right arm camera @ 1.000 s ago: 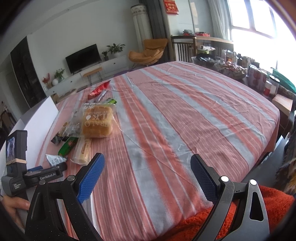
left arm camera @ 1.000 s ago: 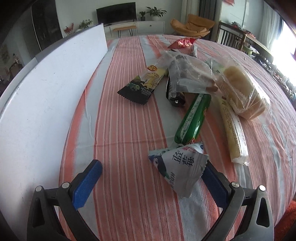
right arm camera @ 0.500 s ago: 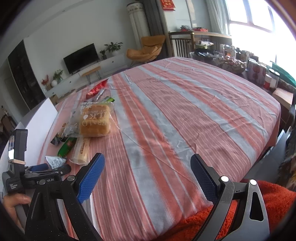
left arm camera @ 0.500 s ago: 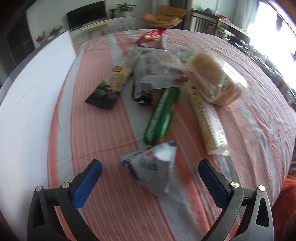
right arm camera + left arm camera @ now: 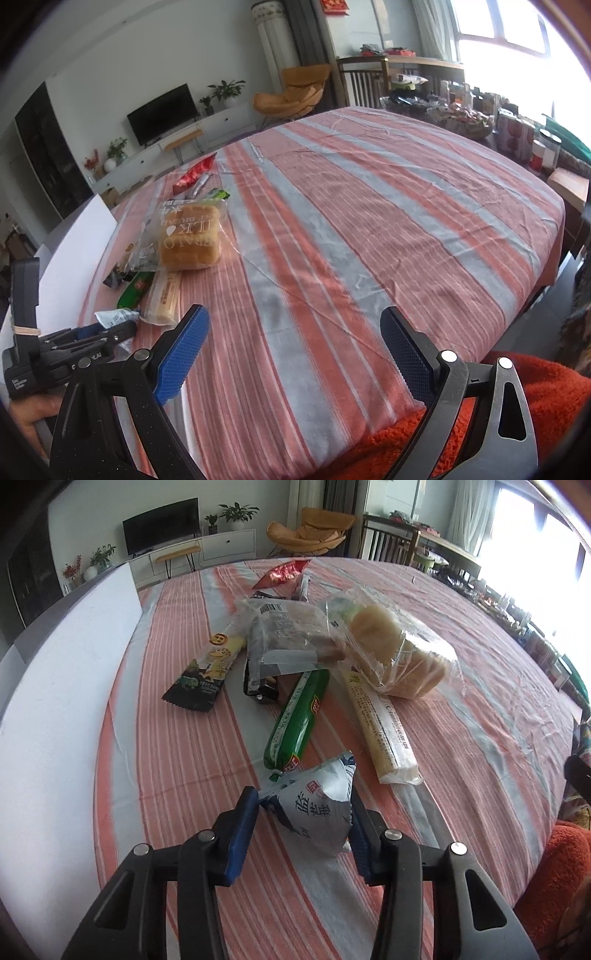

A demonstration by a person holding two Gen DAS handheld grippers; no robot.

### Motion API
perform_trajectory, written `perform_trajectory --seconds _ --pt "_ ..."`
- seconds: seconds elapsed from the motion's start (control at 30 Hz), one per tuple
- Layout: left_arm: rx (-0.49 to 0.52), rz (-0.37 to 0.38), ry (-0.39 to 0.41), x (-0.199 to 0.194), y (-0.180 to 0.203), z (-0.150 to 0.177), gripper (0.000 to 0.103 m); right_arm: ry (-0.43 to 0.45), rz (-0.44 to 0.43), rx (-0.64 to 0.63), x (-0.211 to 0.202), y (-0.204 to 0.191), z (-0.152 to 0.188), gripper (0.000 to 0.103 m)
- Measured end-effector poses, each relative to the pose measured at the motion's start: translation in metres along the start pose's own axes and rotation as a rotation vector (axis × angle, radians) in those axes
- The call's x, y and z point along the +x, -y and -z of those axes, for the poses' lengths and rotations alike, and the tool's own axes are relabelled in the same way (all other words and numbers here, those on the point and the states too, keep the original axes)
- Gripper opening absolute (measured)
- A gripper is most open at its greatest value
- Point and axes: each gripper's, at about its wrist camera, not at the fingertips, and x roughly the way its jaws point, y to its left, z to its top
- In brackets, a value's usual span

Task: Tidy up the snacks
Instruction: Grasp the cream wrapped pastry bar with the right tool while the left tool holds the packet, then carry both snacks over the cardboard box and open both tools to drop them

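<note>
My left gripper (image 5: pixel 301 805) is shut on a white-and-blue triangular snack pouch (image 5: pixel 317 812) resting on the striped tablecloth. Beyond it lie a green sausage stick (image 5: pixel 297 723), a long pale cracker pack (image 5: pixel 376 723), a bagged bread loaf (image 5: pixel 399 653), a clear bag of buns (image 5: pixel 288 638), a dark cookie pack (image 5: pixel 207 675) and a red packet (image 5: pixel 282 572). My right gripper (image 5: pixel 293 349) is open and empty above the table's near edge. It sees the left gripper (image 5: pixel 107 332), the pouch (image 5: pixel 116 316) and the bread loaf (image 5: pixel 188 236).
A white board (image 5: pixel 55 720) stands along the table's left side. The striped tablecloth (image 5: pixel 369 221) stretches wide to the right. A red fuzzy fabric (image 5: pixel 461 435) lies at the near edge. Chairs and cluttered shelves stand beyond the far side.
My left gripper moved forward around the triangular pouch and its jaws closed from wide open onto it. The right gripper stayed open, shifting only slightly.
</note>
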Motion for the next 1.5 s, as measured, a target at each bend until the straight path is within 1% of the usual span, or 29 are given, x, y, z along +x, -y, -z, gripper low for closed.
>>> perform_trajectory --seconds 0.07,0.13,0.23,0.3,0.33,0.4,0.47,0.53,0.6,0.63,0.67,0.7,0.73,0.77,0.83,0.93,0.97,1.07,1.2,1.33,1.4,1.5 --pt "-0.014 0.015 0.024 -0.010 -0.003 0.007 0.045 -0.032 -0.044 0.019 0.005 0.004 0.000 0.096" --pt "-0.031 0.033 0.045 -0.022 -0.008 0.012 0.045 -0.087 -0.110 0.067 0.014 0.012 -0.001 0.096" --pt "-0.053 0.063 0.074 -0.039 -0.015 0.015 0.045 -0.215 -0.187 0.144 0.036 0.017 -0.007 0.096" --pt "-0.058 0.080 0.096 -0.051 -0.019 0.019 0.045 -0.313 -0.250 0.154 0.054 0.003 -0.012 0.096" --pt "-0.057 0.083 0.105 -0.055 -0.019 0.020 0.045 -0.349 -0.259 0.132 0.061 -0.009 -0.015 0.096" --pt "-0.060 0.088 0.119 -0.062 -0.023 0.021 0.045 -0.404 -0.260 0.023 0.074 -0.047 -0.022 0.096" --pt "-0.070 0.099 0.128 -0.070 -0.026 0.023 0.045 -0.411 -0.262 -0.078 0.087 -0.084 -0.026 0.093" --pt "-0.086 0.107 0.139 -0.076 -0.031 0.024 0.045 -0.424 -0.214 -0.156 0.105 -0.112 -0.028 0.092" --pt "-0.102 0.120 0.149 -0.083 -0.036 0.026 0.045 -0.453 -0.139 -0.204 0.127 -0.132 -0.028 0.090" --pt "-0.108 0.125 0.157 -0.088 -0.038 0.027 0.045 -0.470 -0.115 -0.221 0.136 -0.139 -0.026 0.081" --pt "-0.111 0.130 0.165 -0.093 -0.040 0.028 0.045 -0.441 -0.077 -0.259 0.139 -0.145 -0.026 0.074" --pt "-0.111 0.131 0.170 -0.096 -0.040 0.029 0.045 -0.433 -0.048 -0.289 0.140 -0.149 -0.025 0.061" --pt "-0.109 0.131 0.175 -0.100 -0.040 0.029 0.045 -0.418 -0.013 -0.315 0.140 -0.151 -0.025 0.035" --pt "-0.107 0.130 0.177 -0.102 -0.040 0.030 0.045 -0.425 -0.015 -0.304 0.139 -0.148 -0.025 0.030" --pt "-0.102 0.136 0.184 -0.109 -0.040 0.030 0.045 -0.453 -0.073 -0.247 0.129 -0.137 -0.022 0.030" --pt "-0.087 0.141 0.198 -0.115 -0.036 0.029 0.045 -0.491 -0.194 -0.155 0.103 -0.116 -0.012 0.030" --pt "-0.084 0.145 0.202 -0.118 -0.034 0.029 0.045 -0.505 -0.247 -0.107 0.093 -0.108 -0.007 0.030" --pt "-0.074 0.161 0.205 -0.122 -0.027 0.028 0.045 -0.536 -0.355 0.019 0.074 -0.086 0.004 0.030" --pt "-0.041 0.173 0.213 -0.129 -0.015 0.026 0.045 -0.556 -0.467 0.135 0.055 -0.065 0.016 0.030" --pt "-0.028 0.178 0.225 -0.137 -0.008 0.024 0.045 -0.545 -0.559 0.188 0.037 -0.056 0.018 0.030" --pt "-0.035 0.185 0.230 -0.143 -0.009 0.022 0.045 -0.531 -0.589 0.191 0.029 -0.054 0.015 0.030" --pt "-0.053 0.204 0.241 -0.153 -0.014 0.021 0.045 -0.505 -0.622 0.178 0.026 -0.063 0.007 0.030"
